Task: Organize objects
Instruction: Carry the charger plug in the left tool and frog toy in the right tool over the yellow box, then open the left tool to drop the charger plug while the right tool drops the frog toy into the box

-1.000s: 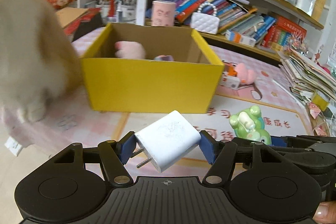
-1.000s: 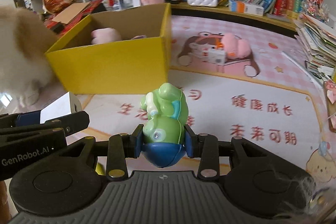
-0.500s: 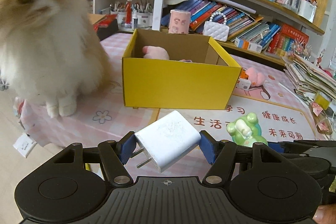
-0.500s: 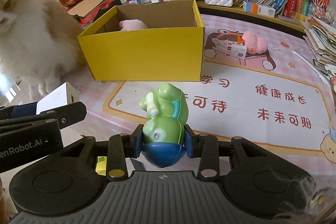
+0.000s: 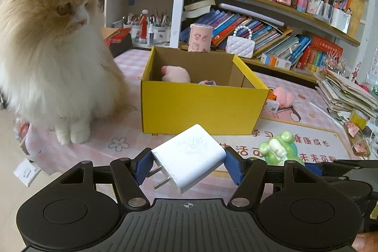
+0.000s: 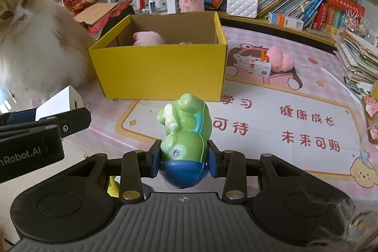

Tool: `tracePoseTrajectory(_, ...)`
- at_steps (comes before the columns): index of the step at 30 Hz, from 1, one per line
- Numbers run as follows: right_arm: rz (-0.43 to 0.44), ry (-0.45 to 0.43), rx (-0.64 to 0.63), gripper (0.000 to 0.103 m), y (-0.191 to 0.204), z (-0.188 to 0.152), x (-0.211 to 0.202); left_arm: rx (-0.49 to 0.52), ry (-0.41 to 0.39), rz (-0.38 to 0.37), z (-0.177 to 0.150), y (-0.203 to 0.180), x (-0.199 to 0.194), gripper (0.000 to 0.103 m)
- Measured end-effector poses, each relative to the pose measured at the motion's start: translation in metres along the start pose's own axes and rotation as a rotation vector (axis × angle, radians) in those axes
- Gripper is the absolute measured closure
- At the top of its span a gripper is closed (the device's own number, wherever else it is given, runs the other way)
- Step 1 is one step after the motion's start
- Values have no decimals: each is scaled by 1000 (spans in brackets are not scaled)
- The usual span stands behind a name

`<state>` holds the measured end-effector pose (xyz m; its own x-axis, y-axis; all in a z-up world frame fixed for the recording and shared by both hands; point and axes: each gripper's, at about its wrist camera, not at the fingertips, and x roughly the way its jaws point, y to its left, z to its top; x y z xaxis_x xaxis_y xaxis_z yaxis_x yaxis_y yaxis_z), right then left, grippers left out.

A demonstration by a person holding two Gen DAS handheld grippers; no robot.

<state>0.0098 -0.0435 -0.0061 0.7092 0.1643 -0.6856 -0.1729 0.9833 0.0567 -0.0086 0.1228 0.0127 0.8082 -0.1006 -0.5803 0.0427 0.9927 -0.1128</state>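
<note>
While the left gripper clamps a white charger at lower centre, the right gripper pinches a green toy, the yellow box mid-frame behind both.

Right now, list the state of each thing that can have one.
Left hand-held gripper: shut on white plug-in charger.
Right hand-held gripper: shut on green plastic frog toy.
Yellow cardboard box: open-topped, pink plush toy inside.
Fluffy cat: sitting beside box.
</note>
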Motion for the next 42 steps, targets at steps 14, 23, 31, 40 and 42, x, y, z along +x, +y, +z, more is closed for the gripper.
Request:
tracePoseTrajectory(14, 30, -136, -29, 67, -8, 70, 21, 11, -102, 39, 55, -6, 25, 38)
tracePoseTrajectory(23, 55, -146, -132, 67, -21, 146, 86, -12, -122, 106, 107, -12, 90, 38)
tracePoseTrajectory(31, 77, 4, -262, 66, -23, 164, 162, -2, -12, 177, 114, -10, 157, 38)
tracePoseTrajectory(40, 89, 44, -382, 66, -18, 167, 187, -14, 56, 211, 110, -5, 181, 37)
tracePoseTrajectory(42, 89, 39, -377, 64, -18, 168, 189, -15, 61, 216, 110, -4, 182, 37)
